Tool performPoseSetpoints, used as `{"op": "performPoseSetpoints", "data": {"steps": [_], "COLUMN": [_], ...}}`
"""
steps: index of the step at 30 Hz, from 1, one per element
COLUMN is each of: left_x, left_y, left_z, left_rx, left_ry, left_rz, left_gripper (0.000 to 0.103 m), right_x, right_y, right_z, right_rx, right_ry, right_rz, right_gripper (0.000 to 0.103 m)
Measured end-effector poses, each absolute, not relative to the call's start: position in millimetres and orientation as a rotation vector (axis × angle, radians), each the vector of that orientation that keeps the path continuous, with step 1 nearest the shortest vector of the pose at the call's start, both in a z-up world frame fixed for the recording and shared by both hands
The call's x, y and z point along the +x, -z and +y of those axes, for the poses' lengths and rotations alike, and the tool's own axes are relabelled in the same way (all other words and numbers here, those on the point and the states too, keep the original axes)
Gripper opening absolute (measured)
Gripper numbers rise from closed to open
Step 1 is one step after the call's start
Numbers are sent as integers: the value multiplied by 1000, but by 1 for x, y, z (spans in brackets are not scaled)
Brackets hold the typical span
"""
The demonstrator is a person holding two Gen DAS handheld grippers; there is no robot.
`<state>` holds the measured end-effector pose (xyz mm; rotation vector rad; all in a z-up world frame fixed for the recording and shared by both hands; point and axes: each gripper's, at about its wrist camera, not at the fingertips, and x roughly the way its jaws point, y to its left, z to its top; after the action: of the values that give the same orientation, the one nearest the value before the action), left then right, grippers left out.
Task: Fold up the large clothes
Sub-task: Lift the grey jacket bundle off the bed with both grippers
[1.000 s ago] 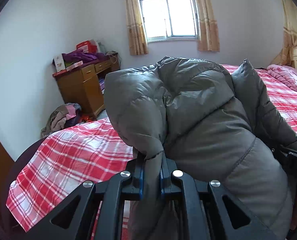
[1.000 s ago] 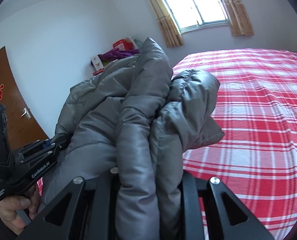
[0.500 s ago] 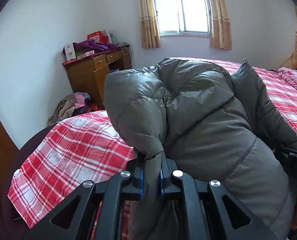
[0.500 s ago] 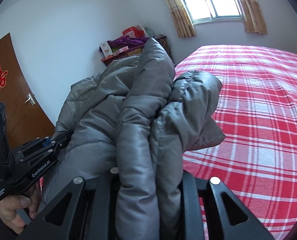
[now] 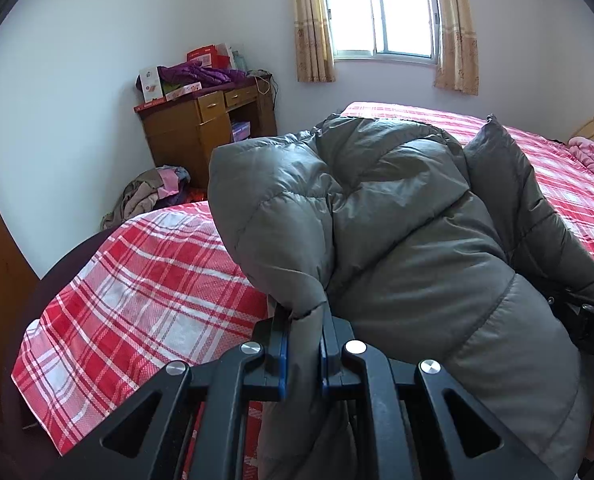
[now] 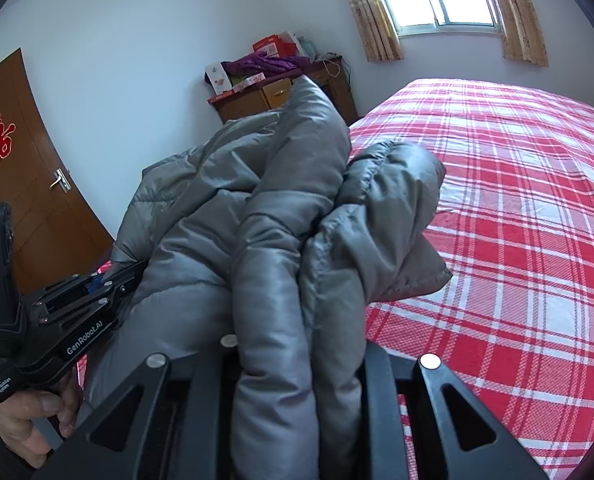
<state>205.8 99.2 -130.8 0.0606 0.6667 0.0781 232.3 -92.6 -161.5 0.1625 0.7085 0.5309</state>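
Note:
A grey puffer jacket hangs bunched between both grippers, held up above the bed. My left gripper is shut on a fold of its edge, blue pads pressing the fabric. My right gripper is shut on a thick bundle of the jacket, which hides its fingertips. The left gripper also shows at the left of the right wrist view, in a hand, its tips buried in the jacket.
A bed with a red and white plaid sheet lies below and ahead. A wooden desk piled with boxes and clothes stands by the far wall under a window. A clothes heap lies on the floor. A brown door is at left.
Both grippers have lowered and tilted slightly with the jacket; the desk and window sit lower and nearer the middle of each view. The grips are unchanged.

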Motion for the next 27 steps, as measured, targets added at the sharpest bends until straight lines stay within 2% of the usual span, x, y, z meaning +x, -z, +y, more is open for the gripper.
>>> {"op": "performPoseSetpoints", "data": {"steps": [19,27], "left_x": [219,223], "left_y": [170,181], "left_z": [122,121], "left_rx": [61,84], "left_ry": [-101,-115], "left_rz": [724,737], "left_gripper": [13,28], "right_x": [252,258], "right_y": [191,198], "right_z": [-75,-74], "right_rx": [138,143], "right_ry": [-519,-501], "right_rz": [787,809], "right_gripper": [22,24]}}
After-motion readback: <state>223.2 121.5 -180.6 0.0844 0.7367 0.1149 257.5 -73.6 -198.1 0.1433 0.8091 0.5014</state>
